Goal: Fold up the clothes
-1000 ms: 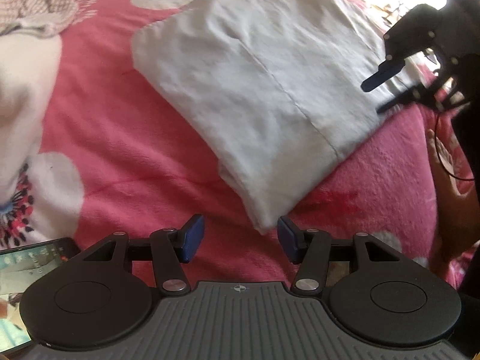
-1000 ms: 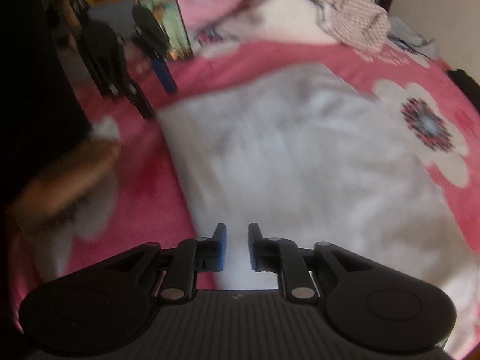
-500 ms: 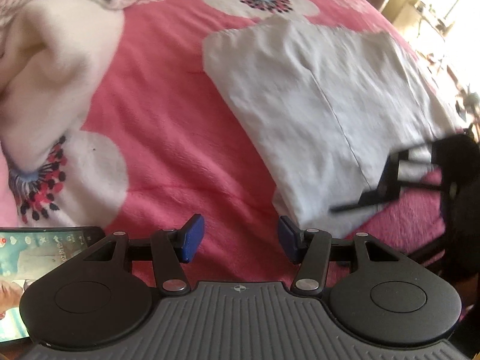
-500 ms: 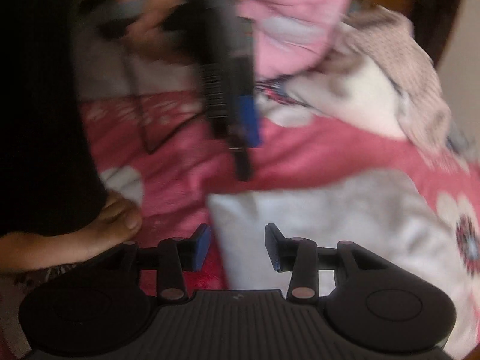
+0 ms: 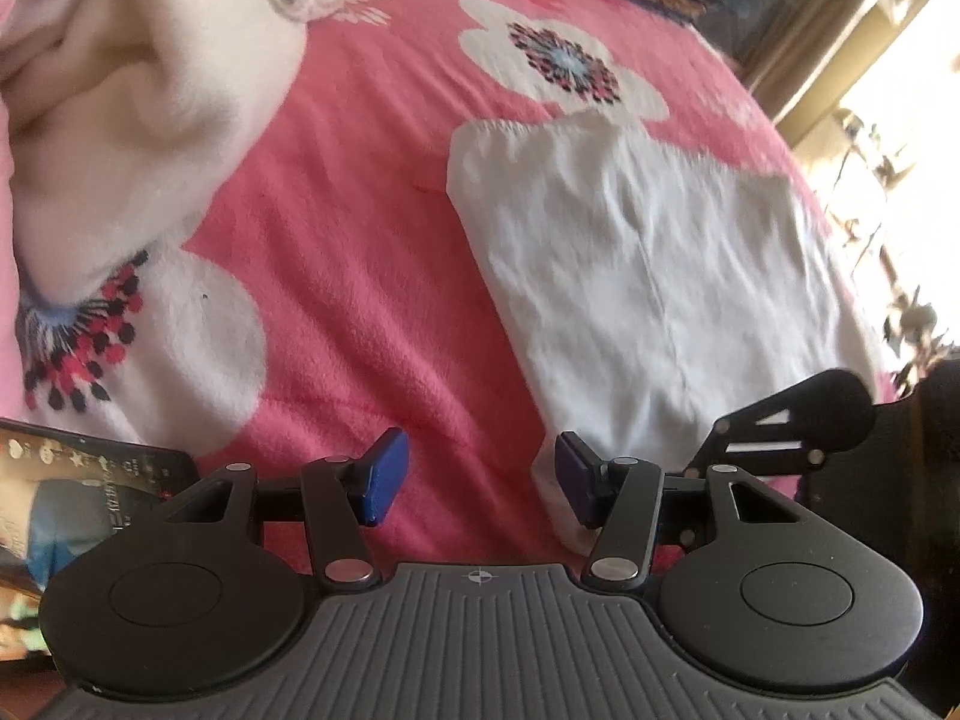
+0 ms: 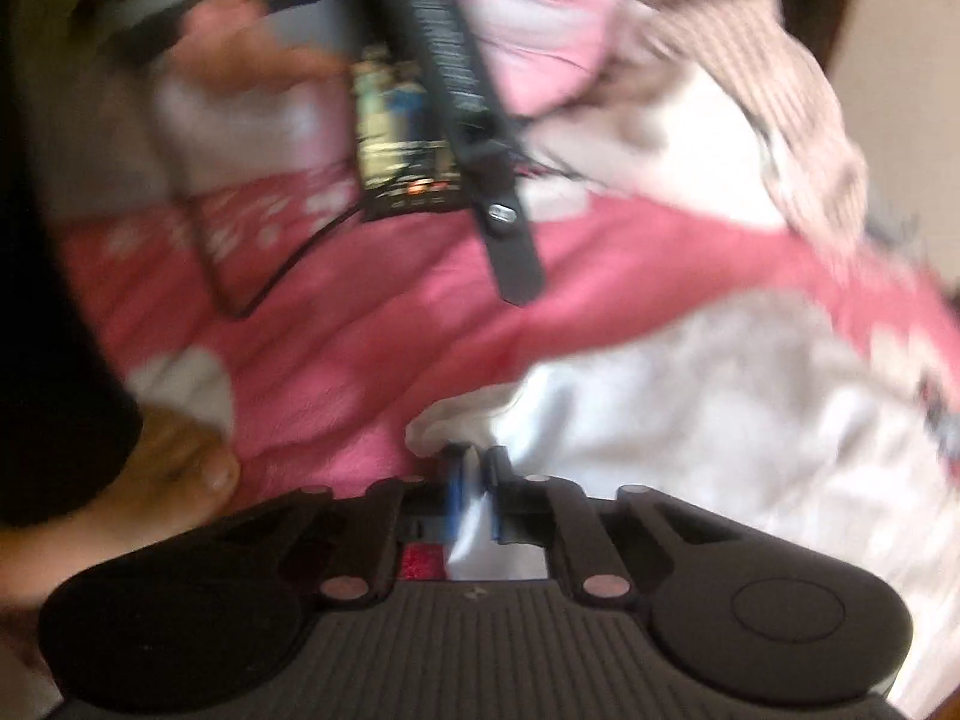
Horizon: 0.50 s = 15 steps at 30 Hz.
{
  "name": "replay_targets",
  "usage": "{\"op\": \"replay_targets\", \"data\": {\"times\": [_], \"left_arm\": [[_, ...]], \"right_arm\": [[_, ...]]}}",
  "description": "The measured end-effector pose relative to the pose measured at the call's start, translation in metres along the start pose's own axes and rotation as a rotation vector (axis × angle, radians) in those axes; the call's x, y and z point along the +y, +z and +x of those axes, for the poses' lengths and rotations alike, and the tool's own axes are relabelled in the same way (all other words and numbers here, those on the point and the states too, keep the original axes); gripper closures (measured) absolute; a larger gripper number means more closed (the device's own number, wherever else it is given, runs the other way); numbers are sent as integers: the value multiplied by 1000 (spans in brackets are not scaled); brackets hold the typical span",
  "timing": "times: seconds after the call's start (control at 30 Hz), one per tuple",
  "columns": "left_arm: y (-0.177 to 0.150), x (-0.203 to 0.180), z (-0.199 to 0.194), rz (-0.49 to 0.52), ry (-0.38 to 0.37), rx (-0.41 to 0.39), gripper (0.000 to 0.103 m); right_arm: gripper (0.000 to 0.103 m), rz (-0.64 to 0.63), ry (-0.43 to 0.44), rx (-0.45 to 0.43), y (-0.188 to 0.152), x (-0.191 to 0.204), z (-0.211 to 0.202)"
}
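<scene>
My right gripper (image 6: 474,483) is clamped on the near corner of the white garment (image 5: 648,276) lying flat on the bed (image 5: 360,228) toward its right edge, ready to lift a fold, while my left gripper (image 5: 474,483) waits half-open and empty just beside that corner.

both wrist views close, share white garment (image 5: 648,276)

Left gripper (image 5: 474,477) half open, empty, tilted down near white garment (image 5: 648,276) corner. Right gripper (image 6: 474,483) clamped on that corner.
</scene>
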<state>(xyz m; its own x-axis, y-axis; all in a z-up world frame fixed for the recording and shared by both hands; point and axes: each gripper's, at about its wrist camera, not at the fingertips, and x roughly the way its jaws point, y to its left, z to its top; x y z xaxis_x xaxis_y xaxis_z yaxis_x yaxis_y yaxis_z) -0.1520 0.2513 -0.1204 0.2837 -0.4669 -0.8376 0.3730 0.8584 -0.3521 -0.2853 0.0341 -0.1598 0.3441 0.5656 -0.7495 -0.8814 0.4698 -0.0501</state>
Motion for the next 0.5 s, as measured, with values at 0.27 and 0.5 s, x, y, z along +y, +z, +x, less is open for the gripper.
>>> {"op": "replay_targets", "data": {"times": [0.27, 0.5], "left_arm": [[14, 20, 9, -267, -162, -37, 47], [16, 46, 39, -564, -394, 3, 42]], "right_arm": [[102, 670, 157, -111, -21, -89, -32], [102, 830, 207, -189, -32, -107, -49]]}}
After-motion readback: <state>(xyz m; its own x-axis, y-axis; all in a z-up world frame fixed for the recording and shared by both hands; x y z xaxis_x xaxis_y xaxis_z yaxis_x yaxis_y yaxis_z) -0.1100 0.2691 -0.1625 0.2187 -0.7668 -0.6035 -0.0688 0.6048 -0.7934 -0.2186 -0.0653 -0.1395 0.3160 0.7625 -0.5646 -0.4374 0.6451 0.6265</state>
